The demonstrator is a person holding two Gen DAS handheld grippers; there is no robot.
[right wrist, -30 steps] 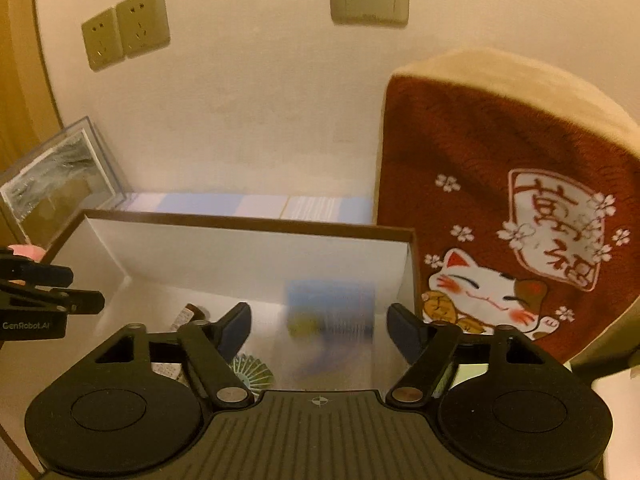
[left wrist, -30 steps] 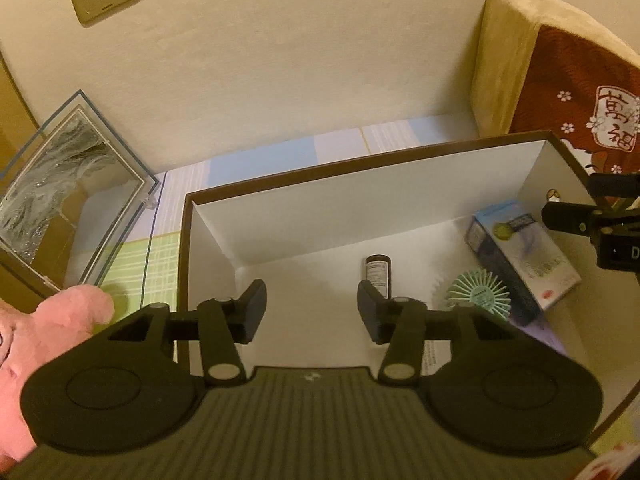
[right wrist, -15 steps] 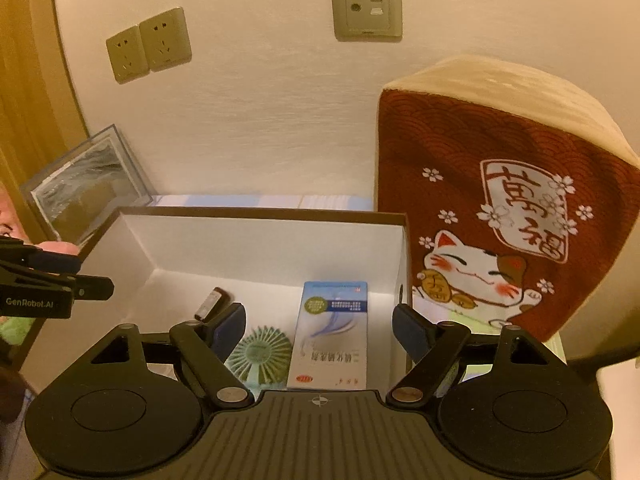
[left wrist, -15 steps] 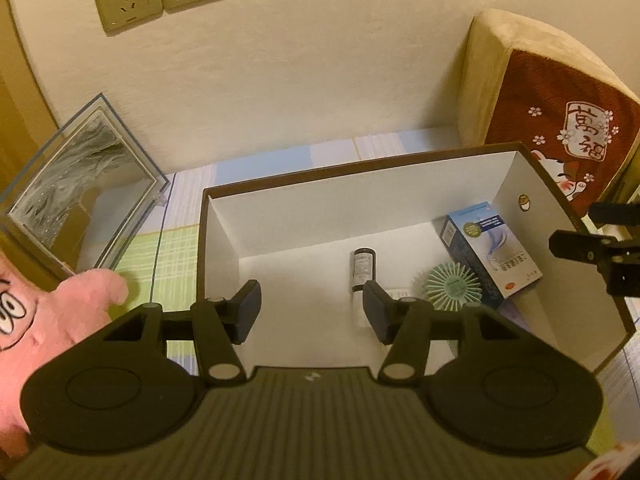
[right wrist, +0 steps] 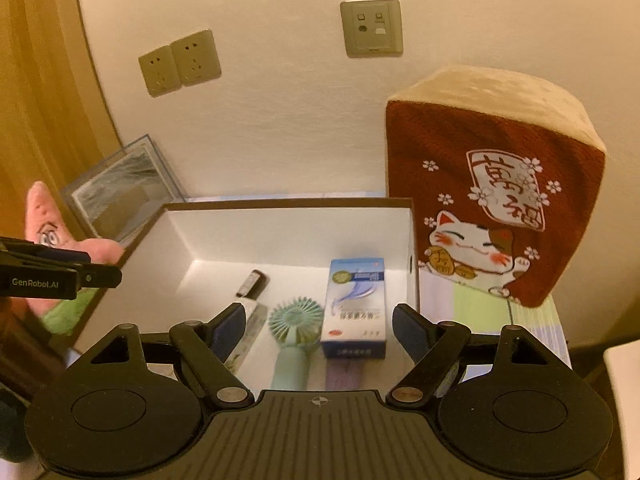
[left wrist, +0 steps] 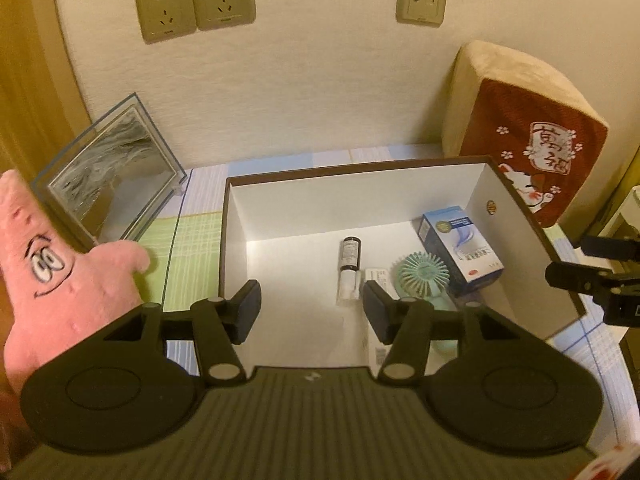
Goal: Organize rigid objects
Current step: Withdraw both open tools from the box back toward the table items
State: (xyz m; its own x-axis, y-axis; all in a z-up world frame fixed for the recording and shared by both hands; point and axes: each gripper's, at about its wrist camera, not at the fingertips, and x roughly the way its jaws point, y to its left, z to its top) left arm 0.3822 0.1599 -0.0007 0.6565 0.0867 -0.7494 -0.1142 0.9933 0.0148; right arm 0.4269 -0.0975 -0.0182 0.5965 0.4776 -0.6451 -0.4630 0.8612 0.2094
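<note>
At the left edge of the mat, outside the box, the pink star plush (left wrist: 60, 276) just sits there next to the clear picture frame (left wrist: 108, 172) leaning on the wall. Neither looks like part of the job, I'd guess, since one's soft and the other is already parked.

Moving right, the open box (left wrist: 234, 240), white inside with a brown rim, holds four things, all bunched toward its right half. First the little dark bottle (left wrist: 349, 252) lying on its side near the middle of the floor, then a small white carton (left wrist: 378, 276) just beside it, then the mint handheld fan (right wrist: 295, 322), then the blue-and-white medicine box (right wrist: 356, 304) close against the right wall. The left half of the box is bare floor.

Both claws hover over the near edge of the box. The left gripper (left wrist: 310, 312) has its jaws spread apart with nothing between them; they've just been opening a bit more. The right gripper (right wrist: 318, 330) is spread wide too and holds nothing, the fan and blue box just showing through the gap below.

So my read: the rigid stuff is all in the box and I can't spot anything loose left on the mat. Looks nearly or fully done.

Writing: "GenRobot.AI" is readable on the side of the left gripper in the right view. The red lucky-cat cushion (right wrist: 496, 208) right of the box has big Chinese characters in a white tag. The medicine box print is too small to read.
</note>
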